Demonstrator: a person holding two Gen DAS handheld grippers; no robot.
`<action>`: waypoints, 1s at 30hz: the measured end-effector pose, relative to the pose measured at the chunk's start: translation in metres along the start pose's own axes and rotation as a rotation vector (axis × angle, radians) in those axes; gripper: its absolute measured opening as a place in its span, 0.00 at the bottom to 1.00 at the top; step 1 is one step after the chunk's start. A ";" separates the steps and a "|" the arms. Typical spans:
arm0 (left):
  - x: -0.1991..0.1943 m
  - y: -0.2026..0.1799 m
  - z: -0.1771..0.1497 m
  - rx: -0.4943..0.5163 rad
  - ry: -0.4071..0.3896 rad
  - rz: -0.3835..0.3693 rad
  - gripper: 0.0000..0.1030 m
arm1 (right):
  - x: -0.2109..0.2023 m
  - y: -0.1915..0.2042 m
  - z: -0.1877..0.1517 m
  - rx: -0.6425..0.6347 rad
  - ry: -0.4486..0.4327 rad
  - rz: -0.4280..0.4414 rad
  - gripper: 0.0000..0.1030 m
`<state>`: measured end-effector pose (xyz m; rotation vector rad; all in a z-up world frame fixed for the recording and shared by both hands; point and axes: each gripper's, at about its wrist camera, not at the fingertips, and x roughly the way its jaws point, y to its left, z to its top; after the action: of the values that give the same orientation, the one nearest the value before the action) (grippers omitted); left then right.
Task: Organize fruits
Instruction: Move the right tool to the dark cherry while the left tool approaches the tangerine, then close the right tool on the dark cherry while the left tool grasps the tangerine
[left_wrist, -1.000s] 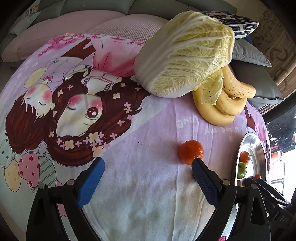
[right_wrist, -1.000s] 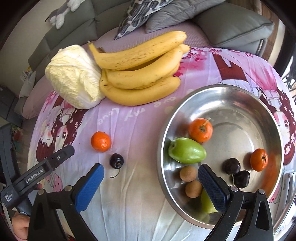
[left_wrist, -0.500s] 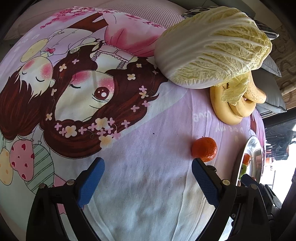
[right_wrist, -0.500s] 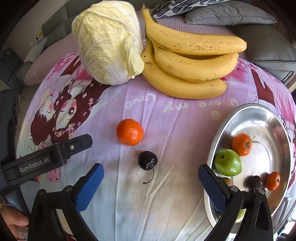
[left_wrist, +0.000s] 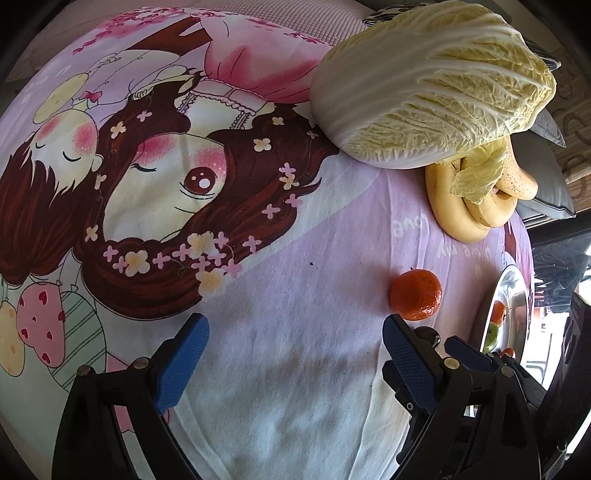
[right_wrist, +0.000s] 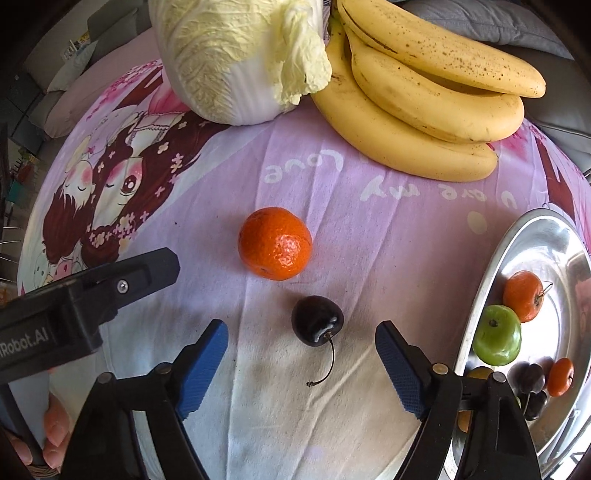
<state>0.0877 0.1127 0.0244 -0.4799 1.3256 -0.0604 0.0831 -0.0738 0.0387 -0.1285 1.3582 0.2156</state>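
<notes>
A dark, glossy cherry (right_wrist: 317, 320) with a thin curved stem lies on the cartoon-printed lilac cloth (right_wrist: 369, 229) covering the table, just in front of the right hand-held gripper (right_wrist: 301, 365), whose blue-padded jaws have just been closing and stand apart on either side of it without touching it. Just beyond the cherry sits a bright orange mandarin (right_wrist: 275, 248), pebbled and shiny. At the table's far edge, a pale napa cabbage (right_wrist: 236, 55) leans against a bunch of speckled yellow bananas (right_wrist: 424, 96). At the right edge, a steel bowl (right_wrist: 554, 240) holds two small mandarins, a green fruit, dark cherries and a brownish fruit that is partly hidden. The left hand-held gripper (left_wrist: 291, 354) hangs released over bare cloth, nothing between its jaws, the mandarin just beyond its right finger
</notes>
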 end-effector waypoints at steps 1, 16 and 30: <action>0.001 -0.001 0.000 0.003 0.003 -0.011 0.92 | 0.002 -0.001 0.001 0.002 0.000 -0.008 0.73; 0.004 -0.032 -0.005 0.055 0.022 -0.102 0.92 | 0.002 -0.030 0.006 0.069 -0.046 -0.019 0.43; 0.023 -0.065 -0.006 0.099 0.007 -0.124 0.86 | -0.012 -0.040 0.002 0.070 -0.076 0.007 0.30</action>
<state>0.1028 0.0449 0.0268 -0.4773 1.2925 -0.2292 0.0919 -0.1129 0.0491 -0.0563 1.2893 0.1764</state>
